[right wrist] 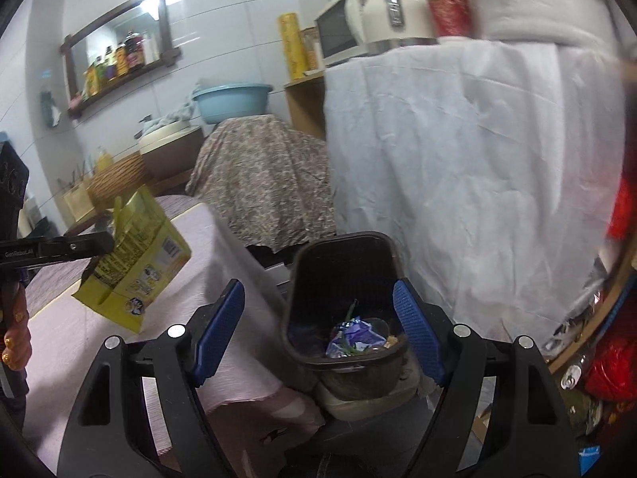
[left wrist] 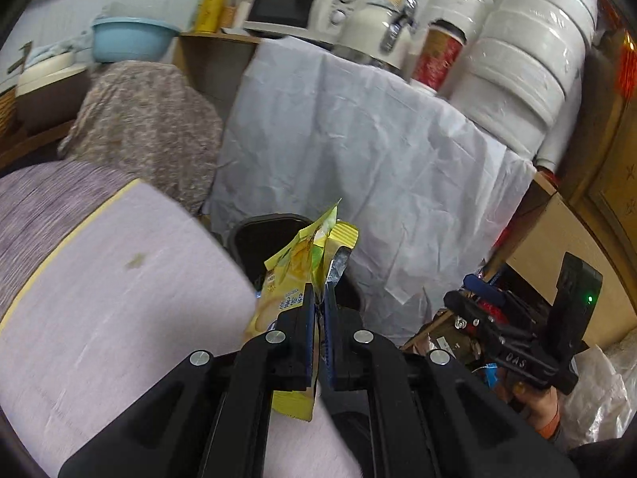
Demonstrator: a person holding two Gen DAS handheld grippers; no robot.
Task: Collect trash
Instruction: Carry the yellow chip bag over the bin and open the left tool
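Note:
My left gripper [left wrist: 318, 298] is shut on a yellow snack bag [left wrist: 298, 267], which stands up from the jaws over the edge of a pink-covered table [left wrist: 119, 298]. Just beyond the bag is a black trash bin [left wrist: 254, 239]. In the right wrist view the bin [right wrist: 342, 255] lies straight ahead on the floor, with crumpled wrappers [right wrist: 354, 338] at its bottom. My right gripper [right wrist: 318, 298] is open with nothing held; the bin shows between its blue pads. The same yellow bag [right wrist: 135, 255] hangs at the left, pinched by the left gripper [right wrist: 107, 243]. The right gripper [left wrist: 469, 292] also shows at the right of the left wrist view.
A white cloth [right wrist: 458, 159] drapes a stand behind the bin, carrying a microwave [left wrist: 286, 4], a kettle [left wrist: 378, 28] and stacked paper rolls [left wrist: 529, 51]. A patterned cloth [right wrist: 262, 183] covers something to the left, with a blue basin [right wrist: 231, 99] above. Clutter and a wooden box [left wrist: 557, 239] are at the right.

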